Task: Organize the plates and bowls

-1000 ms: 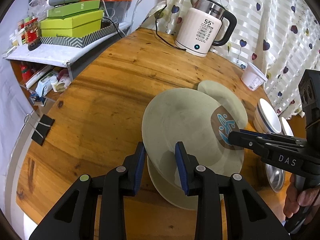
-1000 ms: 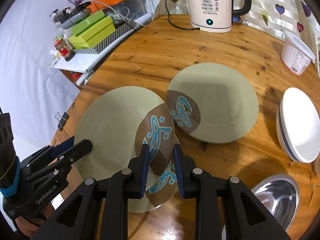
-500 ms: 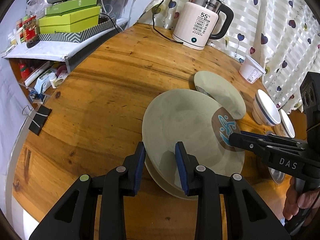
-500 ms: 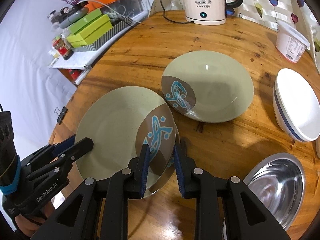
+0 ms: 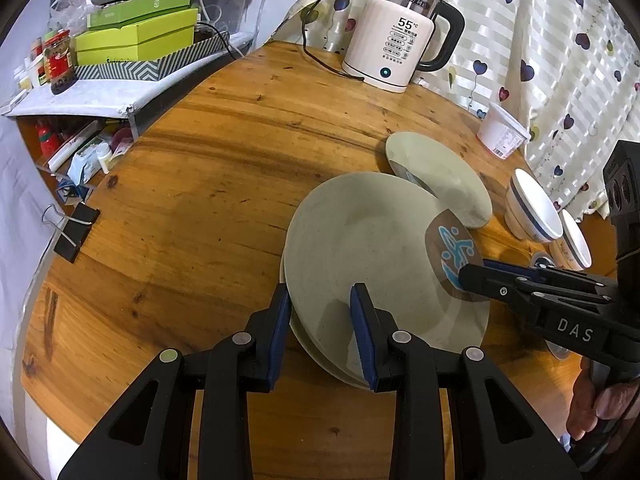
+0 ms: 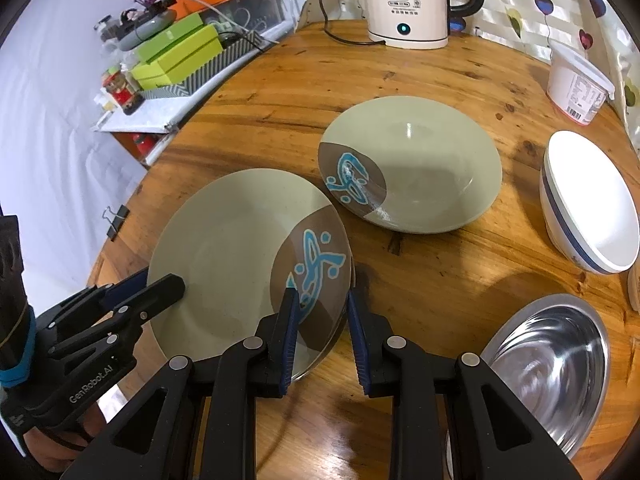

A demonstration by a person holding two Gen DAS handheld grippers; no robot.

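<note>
A round, knotty wooden table fills the view, with a cream electric kettle at its far edge. Well in front of the kettle, the left gripper and right gripper each pinch an opposite rim of a sage-green glazed plate with a brown, blue-patterned patch, held over another like it. A third matching plate lies between it and the kettle. Glazed ceramic looks stiff, slippery and chippable; rim grips suit it best.
</note>
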